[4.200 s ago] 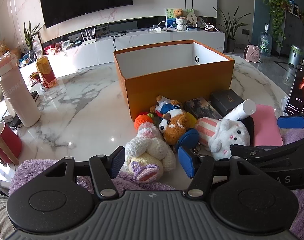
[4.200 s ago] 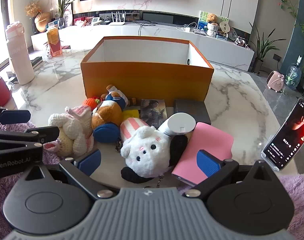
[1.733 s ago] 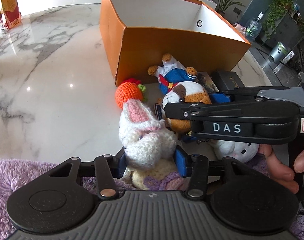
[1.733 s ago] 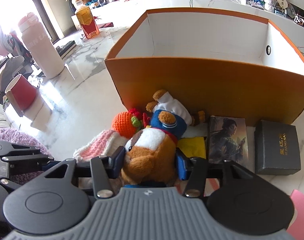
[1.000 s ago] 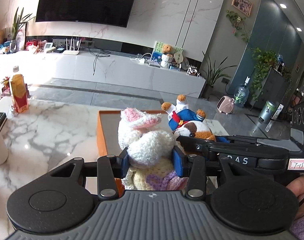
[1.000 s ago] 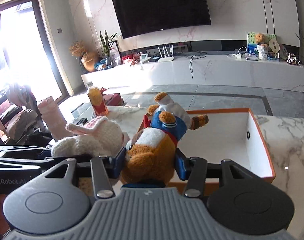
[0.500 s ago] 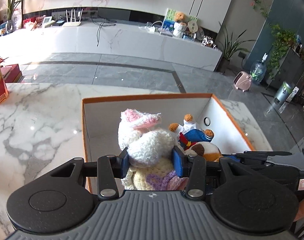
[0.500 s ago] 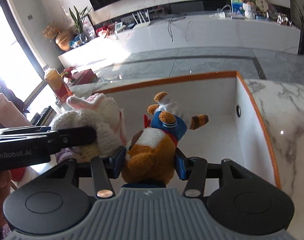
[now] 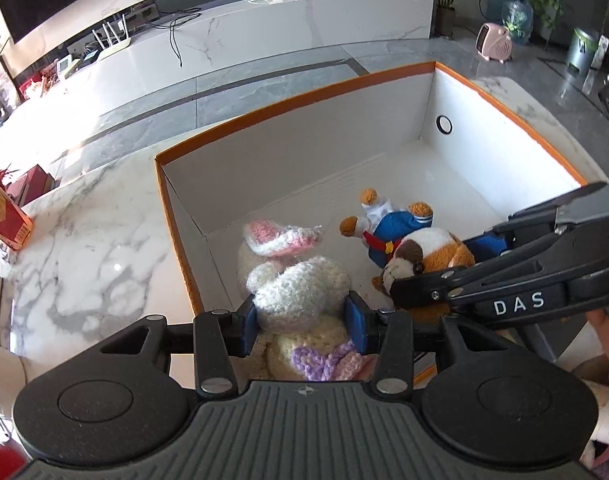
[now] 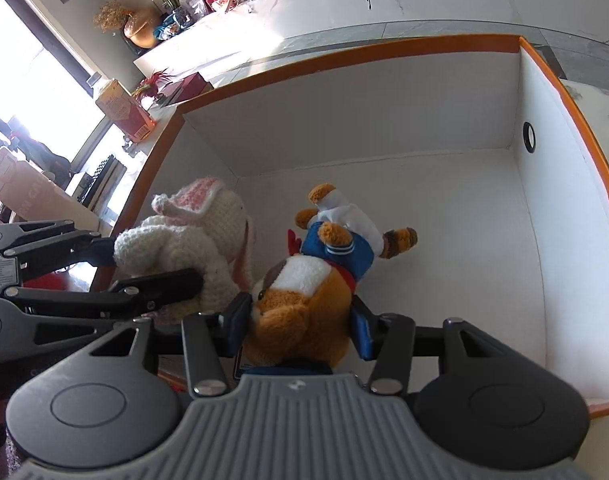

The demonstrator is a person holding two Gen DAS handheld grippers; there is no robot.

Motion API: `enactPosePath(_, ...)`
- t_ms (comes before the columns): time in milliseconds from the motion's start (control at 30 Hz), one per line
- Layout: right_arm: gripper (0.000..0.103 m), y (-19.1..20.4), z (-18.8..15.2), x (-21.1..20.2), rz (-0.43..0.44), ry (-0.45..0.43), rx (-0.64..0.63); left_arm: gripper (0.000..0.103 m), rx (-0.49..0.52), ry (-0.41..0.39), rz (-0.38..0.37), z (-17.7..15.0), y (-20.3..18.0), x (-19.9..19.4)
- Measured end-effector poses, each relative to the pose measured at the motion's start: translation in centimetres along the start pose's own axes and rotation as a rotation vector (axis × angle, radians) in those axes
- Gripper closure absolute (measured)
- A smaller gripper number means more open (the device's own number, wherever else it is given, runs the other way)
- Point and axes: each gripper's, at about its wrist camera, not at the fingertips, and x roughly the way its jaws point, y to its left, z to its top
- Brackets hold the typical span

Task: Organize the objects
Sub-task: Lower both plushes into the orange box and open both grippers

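The left tool pinches a fuzzy cream crocheted rabbit with pink-lined ears between its two blue pads; the right tool pinches a plush brown-and-white dog in a blue sailor suit likewise. Both soft toys hang side by side inside one orange cardboard box with smooth white walls, which stands on the glossy veined marble worktop.

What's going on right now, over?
Left gripper clamped on crochet bunny. Right gripper clamped on brown plush dog. Both inside the orange box. Nothing in the way.
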Motion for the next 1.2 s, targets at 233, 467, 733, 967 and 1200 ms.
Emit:
enactPosePath(233,0.05,0.9,0.3,0.4,0.0,0.043,-0.07,0.049,0.036,0.063,-0.013,0.3,0.4,0.8)
enactPosePath(467,0.049,1.3,0.0,1.7,-0.004,0.062,-0.049,0.039,0.051,0.012,-0.032,-0.2,0.5,-0.4)
enactPosePath(733,0.049,2.5,0.3,2.3,-0.006,0.079,-0.072,0.034,-0.102,-0.163,-0.055,-0.8,3.3,-4.6)
enactPosePath(967,0.049,4.4,0.2,3.6,-0.056,0.091,-0.071,0.037,-0.278,-0.126,-0.016,-1.8,6.0,-3.9)
enactPosePath(1200,0.049,4.5,0.1,4.2,-0.048,0.084,0.012,0.079,-0.332,-0.076,-0.064,-2.7,7.3,-2.2)
